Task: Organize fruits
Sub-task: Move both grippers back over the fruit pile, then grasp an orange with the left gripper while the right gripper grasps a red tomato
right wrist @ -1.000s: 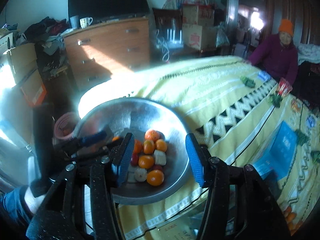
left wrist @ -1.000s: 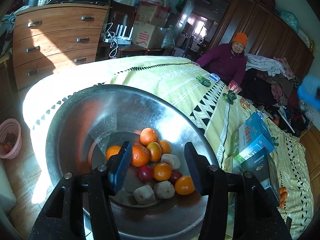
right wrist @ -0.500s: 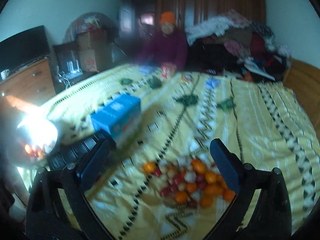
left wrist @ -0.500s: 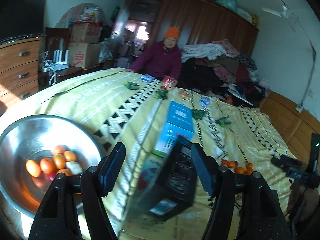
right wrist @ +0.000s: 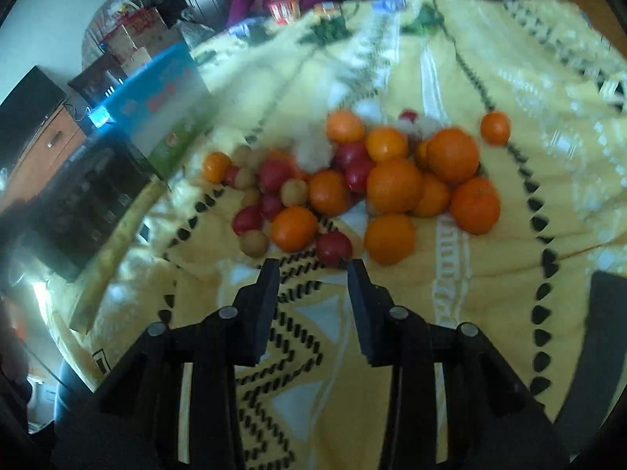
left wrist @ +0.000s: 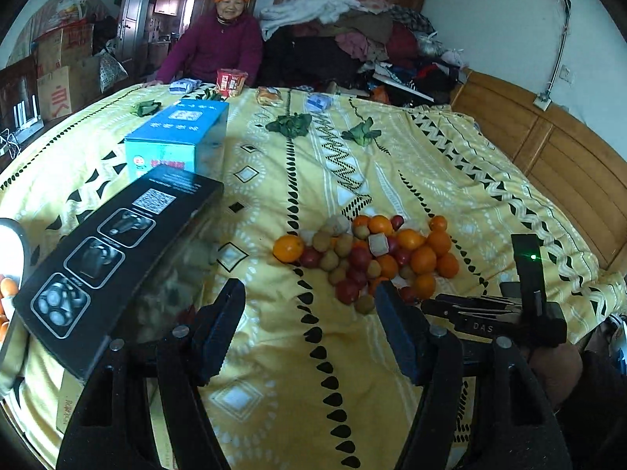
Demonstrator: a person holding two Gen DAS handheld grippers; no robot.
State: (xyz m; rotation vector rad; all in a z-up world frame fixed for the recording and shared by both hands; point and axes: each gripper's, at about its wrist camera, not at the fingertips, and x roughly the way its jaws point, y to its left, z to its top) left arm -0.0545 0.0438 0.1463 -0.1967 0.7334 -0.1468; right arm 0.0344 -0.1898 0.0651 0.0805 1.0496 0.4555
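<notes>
A pile of fruit lies on the yellow patterned bedspread: oranges, small red fruits and brownish ones. It also shows in the right wrist view. My right gripper is open and empty, just short of the pile's near edge, its tips beside a red fruit. My left gripper is open and empty, above the bedspread to the left of the pile. The right gripper also shows in the left wrist view, to my right. A sliver of the steel bowl with oranges shows at the far left.
A black box and a blue box lie left of the pile. A person in purple sits at the bed's far side. Snack packets and green leaves lie across the far bedspread. A wooden headboard stands at right.
Both grippers have swung away from the steel bowl toward the fruit pile. The right gripper has come close to the pile and its jaws have narrowed.
</notes>
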